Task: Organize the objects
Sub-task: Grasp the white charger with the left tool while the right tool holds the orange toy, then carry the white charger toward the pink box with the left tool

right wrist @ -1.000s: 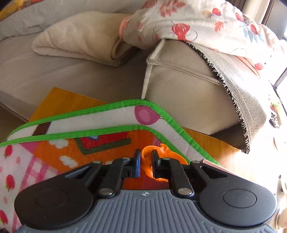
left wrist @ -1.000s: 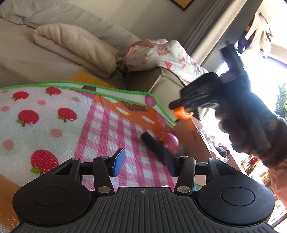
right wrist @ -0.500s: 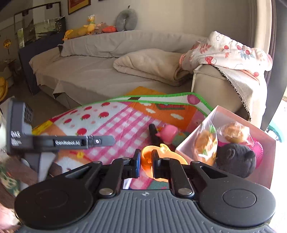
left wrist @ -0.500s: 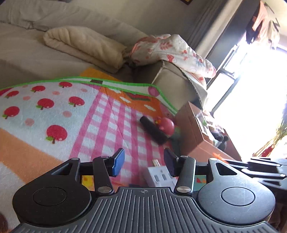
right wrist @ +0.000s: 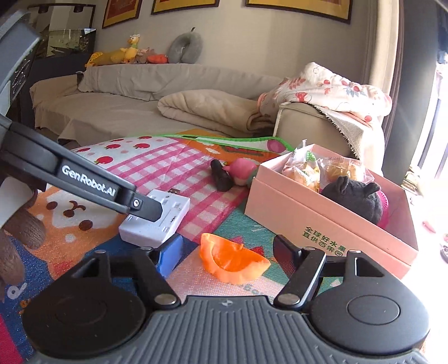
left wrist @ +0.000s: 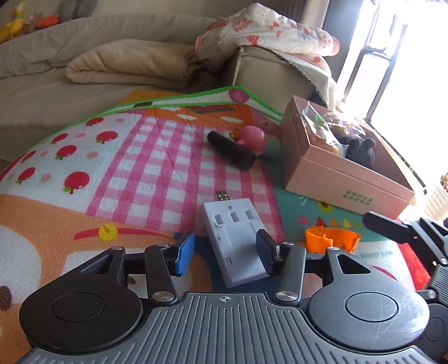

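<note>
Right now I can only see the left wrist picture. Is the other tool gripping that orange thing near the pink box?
Observer: No. The right gripper has its jaws open; they have just been opening. The orange piece lies loose on the mat between them.
Operator: Is anything hidden behind the black plush toy in the box?
Observer: Yes, a bright pink round thing is tucked between the black plush toy and the far wall of the box.
Operator: Is anything on the wall above the sofa?
Observer: Framed pictures hang in a row there.
</note>
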Demonstrator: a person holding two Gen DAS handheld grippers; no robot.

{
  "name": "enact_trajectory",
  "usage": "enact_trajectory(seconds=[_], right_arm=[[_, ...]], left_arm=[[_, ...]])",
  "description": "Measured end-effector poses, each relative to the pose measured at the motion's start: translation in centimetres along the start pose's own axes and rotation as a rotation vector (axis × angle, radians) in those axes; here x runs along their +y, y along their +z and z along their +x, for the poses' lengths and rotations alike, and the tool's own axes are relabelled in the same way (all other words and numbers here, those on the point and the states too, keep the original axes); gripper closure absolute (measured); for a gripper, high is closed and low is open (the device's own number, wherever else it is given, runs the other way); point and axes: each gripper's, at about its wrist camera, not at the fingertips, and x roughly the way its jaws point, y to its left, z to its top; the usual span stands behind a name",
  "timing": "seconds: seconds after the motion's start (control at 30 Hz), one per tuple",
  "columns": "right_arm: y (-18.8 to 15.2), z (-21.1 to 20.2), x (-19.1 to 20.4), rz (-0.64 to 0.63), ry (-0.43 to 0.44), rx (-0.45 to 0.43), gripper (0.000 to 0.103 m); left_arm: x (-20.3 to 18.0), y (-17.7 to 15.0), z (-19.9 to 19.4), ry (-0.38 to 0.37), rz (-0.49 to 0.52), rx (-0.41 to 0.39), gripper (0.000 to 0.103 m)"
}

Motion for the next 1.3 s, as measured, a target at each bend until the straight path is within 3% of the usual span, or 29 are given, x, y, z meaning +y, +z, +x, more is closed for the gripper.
enact_trajectory(seconds=[0.13, 0.27, 0.43, 0.53, 0.63, 0.77, 0.87, 1.07, 1.3], right_arm=[[-0.3, -0.9, -0.7, 0.038, -0.027, -0.033, 0.001], [-0.6, -1.0, -1.0, 0.051, -0.024, -0.004, 0.0], [-1.0, -0.5, -2.6, 0.137, -0.01, 0.073, 0.0], [-1.2, 0.1, -3.7, 0.203, -0.003, 0.113, 0.0], [-1.4, 0.8, -4.4, 0.251, 0.002, 0.159, 0.0], [-1.6, 1.3, -5.0, 0.295, 0.0, 0.187, 0.0], [-1.7, 1.5, -5.1, 0.303, -0.007, 0.202, 0.0], [-1.5, 1.9, -4.7, 0.283, -0.024, 0.218, 0.0], [-1.5, 1.9, -4.6, 0.285, -0.022, 0.22, 0.0]], left_arm=[[-0.4, 0.7, 0.7, 0.032, -0.008, -0.001, 0.045], [-1.3, 1.3, 2.1, -0.014, -0.012, 0.048, 0.045], [-3.2, 0.6, 3.1, 0.023, 0.125, 0.025, 0.035], [-3.4, 0.4, 3.1, 0.024, 0.181, 0.016, 0.035], [-3.2, 0.2, 2.9, 0.031, 0.229, 0.005, 0.043], [-1.8, 0.0, 2.1, 0.076, 0.23, -0.012, 0.046], [-0.6, -0.2, 1.8, 0.109, 0.21, -0.024, 0.04], [0.2, -0.3, 1.7, 0.076, 0.184, -0.039, 0.039], [-0.2, -0.4, 1.9, -0.056, 0.257, -0.04, 0.032]])
